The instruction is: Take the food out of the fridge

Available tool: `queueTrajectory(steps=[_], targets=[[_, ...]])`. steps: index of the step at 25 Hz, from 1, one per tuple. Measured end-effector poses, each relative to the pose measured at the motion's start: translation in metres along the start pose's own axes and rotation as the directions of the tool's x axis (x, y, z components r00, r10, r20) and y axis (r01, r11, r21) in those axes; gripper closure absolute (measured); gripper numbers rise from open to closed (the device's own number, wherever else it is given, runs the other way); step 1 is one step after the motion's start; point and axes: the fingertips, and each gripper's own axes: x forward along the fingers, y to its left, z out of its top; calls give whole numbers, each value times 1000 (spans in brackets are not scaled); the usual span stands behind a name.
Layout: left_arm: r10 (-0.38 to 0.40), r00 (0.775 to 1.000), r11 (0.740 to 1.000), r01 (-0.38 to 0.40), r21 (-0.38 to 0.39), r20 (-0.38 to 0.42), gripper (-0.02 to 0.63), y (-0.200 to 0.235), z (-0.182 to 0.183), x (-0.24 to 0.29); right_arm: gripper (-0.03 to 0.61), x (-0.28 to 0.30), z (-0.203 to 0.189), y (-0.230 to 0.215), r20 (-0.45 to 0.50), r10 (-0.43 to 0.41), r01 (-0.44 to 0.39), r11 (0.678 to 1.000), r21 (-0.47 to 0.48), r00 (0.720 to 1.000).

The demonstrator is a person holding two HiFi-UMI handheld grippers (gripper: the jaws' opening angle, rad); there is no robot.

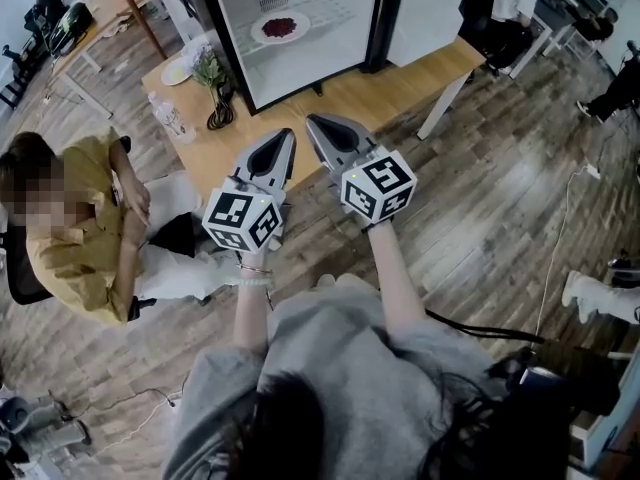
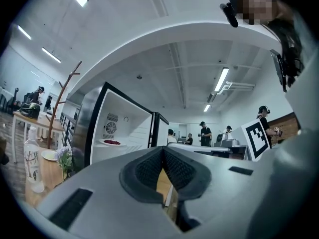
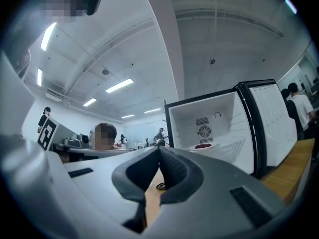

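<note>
While fridge point(image 1: 345, 53) stands open, flowers point(image 1: 209, 68) flank it.

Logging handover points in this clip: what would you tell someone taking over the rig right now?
Left tool: shut, empty.
Right tool: shut, empty.
Both point at the open fridge on the table, short of it.
Food sits on a plate inside the fridge.
Done: door open.
Left: open a tool, reach in, bring the plate out.

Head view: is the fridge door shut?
No, the fridge stands open with its door swung aside, and a plate of red food shows inside.
</note>
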Motion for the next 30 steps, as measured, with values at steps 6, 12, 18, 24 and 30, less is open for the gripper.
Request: queueTrajectory(steps=[6,12,18,24,30], targets=[[20,1000,1000,-20,-23,-7,606,16,-4,3,570,13,-4,-11,-21,-11,12,1000,15,1000],[37,999,998,-37,-42,-7,606,28,-7,21,570,31,-5,-28,-35,6,-5,1000,28,999],[69,998,997,-69,-41,-3,606,45,-7,52,569,51,-4,-56,-46,47,-45,998,39,998],[102,995,994,-101,-43,9,606,61,-4,89,569,74,1,-89,-60,95,-93,995,33,994],[146,989,989,-145,-37,17,606,72,-3,117,569,89,0,-115,-70,152,-148,987,59,986]])
